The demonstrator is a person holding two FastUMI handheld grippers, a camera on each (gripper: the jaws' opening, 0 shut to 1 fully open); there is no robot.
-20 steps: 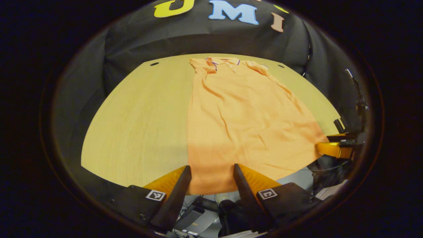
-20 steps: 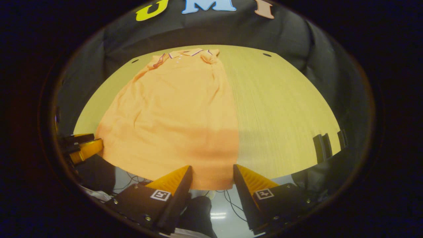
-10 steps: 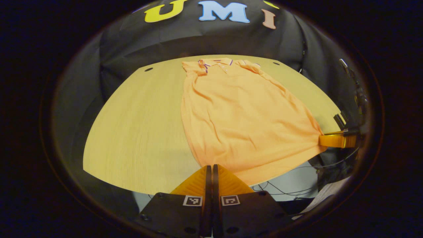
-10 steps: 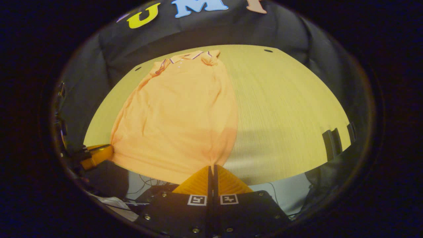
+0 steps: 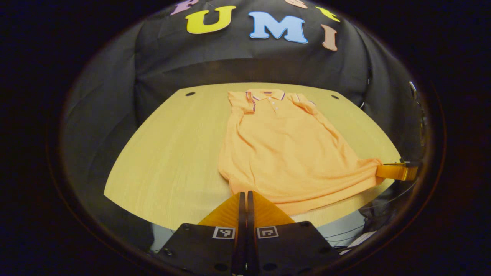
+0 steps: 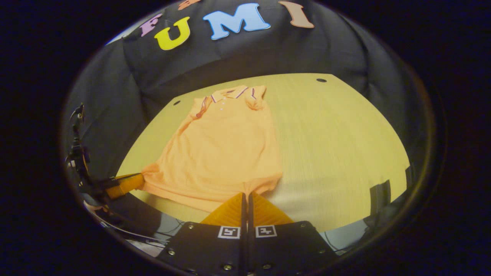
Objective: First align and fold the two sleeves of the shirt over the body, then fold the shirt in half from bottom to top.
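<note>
Left gripper view: orange polo shirt (image 5: 285,153) lying lengthwise on the wooden table (image 5: 172,153), collar toward the far edge, hem at the near edge; both sleeves already lie folded in over the body, so the garment reads as a narrow strip. Left gripper (image 5: 243,195), fingers pressed together, pinching the hem corner nearest it, just inside the table's near edge. Right gripper (image 5: 397,171), seen farther off by the table's right edge, closed on the opposite hem corner, the cloth drawn into a point there. Right gripper view: same shirt (image 6: 226,153), collar near the far edge, hem bunched and slightly raised along the near edge of the table (image 6: 337,145); right gripper (image 6: 245,196), fingers closed flat on its hem corner; left gripper (image 6: 126,184) at the table's left edge, gripping the other corner. Step in hand, by judgement: sleeve folds done, bottom-to-top fold begun, hem seized at both corners. Next move, by judgement: carry both corners together toward the far edge at matched height and pace, keeping the hem taut between them, and lay it level with the collar before letting go
</note>
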